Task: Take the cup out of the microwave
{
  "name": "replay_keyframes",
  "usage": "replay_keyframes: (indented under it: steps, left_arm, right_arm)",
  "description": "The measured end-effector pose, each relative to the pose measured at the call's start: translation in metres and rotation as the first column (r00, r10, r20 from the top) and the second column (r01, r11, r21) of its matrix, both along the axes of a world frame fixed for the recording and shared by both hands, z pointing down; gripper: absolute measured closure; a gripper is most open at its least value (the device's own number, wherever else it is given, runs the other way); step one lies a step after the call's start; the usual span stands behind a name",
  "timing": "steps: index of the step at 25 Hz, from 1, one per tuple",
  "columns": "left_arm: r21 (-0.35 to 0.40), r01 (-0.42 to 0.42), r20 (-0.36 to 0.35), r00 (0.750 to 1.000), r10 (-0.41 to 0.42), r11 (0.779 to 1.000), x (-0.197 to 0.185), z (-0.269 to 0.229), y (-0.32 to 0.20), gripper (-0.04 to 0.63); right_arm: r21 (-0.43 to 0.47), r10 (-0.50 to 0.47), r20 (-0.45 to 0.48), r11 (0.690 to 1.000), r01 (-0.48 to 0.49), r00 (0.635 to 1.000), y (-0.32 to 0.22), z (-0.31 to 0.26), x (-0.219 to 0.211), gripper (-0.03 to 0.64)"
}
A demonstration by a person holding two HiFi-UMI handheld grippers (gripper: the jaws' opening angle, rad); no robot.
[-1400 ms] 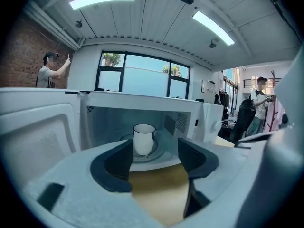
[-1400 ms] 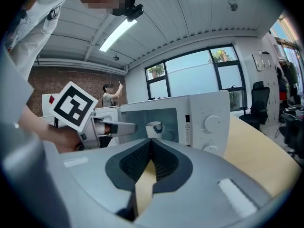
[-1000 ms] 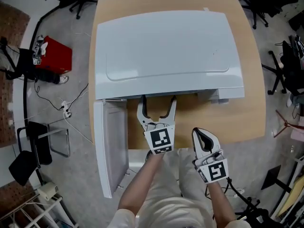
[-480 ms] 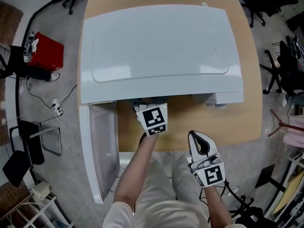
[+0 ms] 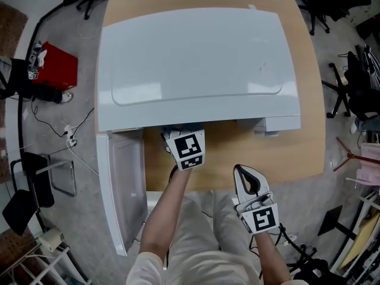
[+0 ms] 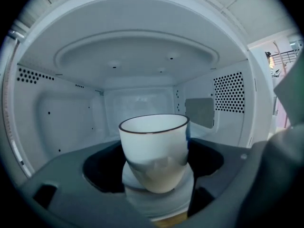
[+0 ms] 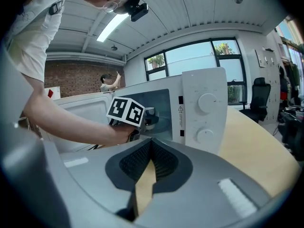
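**Head view.** The microwave (image 5: 196, 64) sits on the wooden bench (image 5: 255, 153) with its door (image 5: 127, 189) swung open to your left. Your left tongs (image 5: 184, 141) reach in under the front edge. Only the marker cube and the rear body show; the microwave's top covers the jaw tips and the whole cavity. The cup does not show in this view.

**Left gripper view.** This view fills that gap. The cup (image 6: 154, 148) is white with a dark rim and stands upright inside the cavity, between the two jaws. The jaws are apart, with a dark gap on each side of the cup, and no contact is visible. The perforated side wall (image 6: 229, 91) is at right.

**Right gripper view.** Your right tongs (image 7: 151, 144) have the jaws together at the tips with nothing between them. They are held outside the microwave, over the near edge of the bench. Only this view shows the control panel (image 7: 204, 110) and its two knobs. Your left forearm (image 7: 71, 122) and the marker cube cross in front of the cavity opening and hide most of it.

**Surroundings.** A red box (image 5: 56, 67) and cables lie on the floor at left. Office chairs (image 5: 341, 94) stand at right. A second person (image 7: 110, 82) is far back in the room.
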State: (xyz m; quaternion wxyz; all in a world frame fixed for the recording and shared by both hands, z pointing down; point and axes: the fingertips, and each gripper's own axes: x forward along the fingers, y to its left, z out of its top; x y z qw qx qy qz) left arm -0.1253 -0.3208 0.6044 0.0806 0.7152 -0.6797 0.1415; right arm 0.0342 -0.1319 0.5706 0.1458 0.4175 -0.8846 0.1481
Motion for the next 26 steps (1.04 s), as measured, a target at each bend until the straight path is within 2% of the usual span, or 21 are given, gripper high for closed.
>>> replay_keyframes:
  steps: [11, 19, 26]
  left_arm:
    - [-0.006, -0.027, 0.017, 1.0, 0.027, 1.0, 0.007, -0.021, 0.056, 0.206]
    - [-0.062, -0.095, -0.005, 0.995, 0.095, 0.993, 0.034, -0.051, 0.142, 0.204]
    - [-0.061, -0.091, -0.034, 0.995, 0.089, 0.994, 0.042, -0.099, 0.212, 0.204]
  right_arm:
    - [0.02, -0.008, 0.015, 1.0, 0.007, 1.0, 0.005, -0.013, -0.005, 0.612]
    - [0.049, -0.007, 0.038, 0.999, 0.006, 0.999, 0.004, -0.038, -0.011, 0.612]
    - [0.091, -0.027, 0.059, 0.996, 0.022, 0.998, 0.008, -0.079, -0.014, 0.612]
